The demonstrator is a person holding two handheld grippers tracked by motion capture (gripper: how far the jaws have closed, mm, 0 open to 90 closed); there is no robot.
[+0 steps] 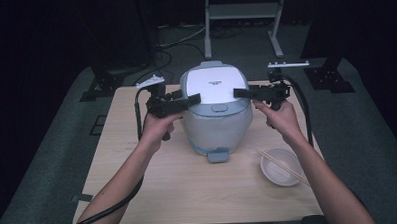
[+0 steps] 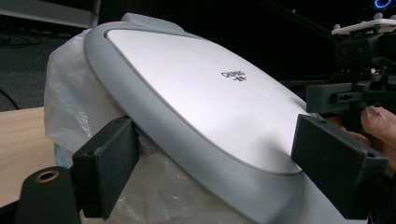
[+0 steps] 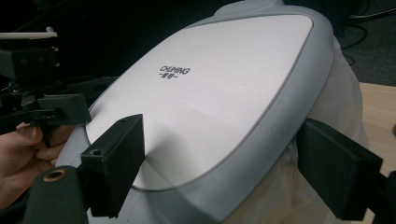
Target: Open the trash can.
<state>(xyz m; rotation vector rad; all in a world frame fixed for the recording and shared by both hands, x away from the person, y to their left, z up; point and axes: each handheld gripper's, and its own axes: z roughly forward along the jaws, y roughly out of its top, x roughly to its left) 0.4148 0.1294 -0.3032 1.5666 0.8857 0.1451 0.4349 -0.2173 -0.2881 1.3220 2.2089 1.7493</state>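
Observation:
A grey-and-white rice cooker (image 1: 215, 116) stands mid-table, its body wrapped in clear plastic film (image 2: 70, 93). Its white lid (image 1: 214, 84) is down. My left gripper (image 1: 193, 99) reaches in from the left, and in the left gripper view (image 2: 215, 140) its jaws stand wide, one under the lid's grey rim (image 2: 154, 116) and one over the top. My right gripper (image 1: 238, 93) comes in from the right. In the right gripper view (image 3: 219, 140) its jaws straddle the rim (image 3: 280, 116) the same way. I see no pad pressing on the lid.
A white bowl (image 1: 275, 175) with chopsticks (image 1: 283, 166) across it sits at the table's front right. The wooden table (image 1: 189, 192) ends just behind the cooker. A metal stand (image 1: 243, 13) and cables lie on the floor beyond.

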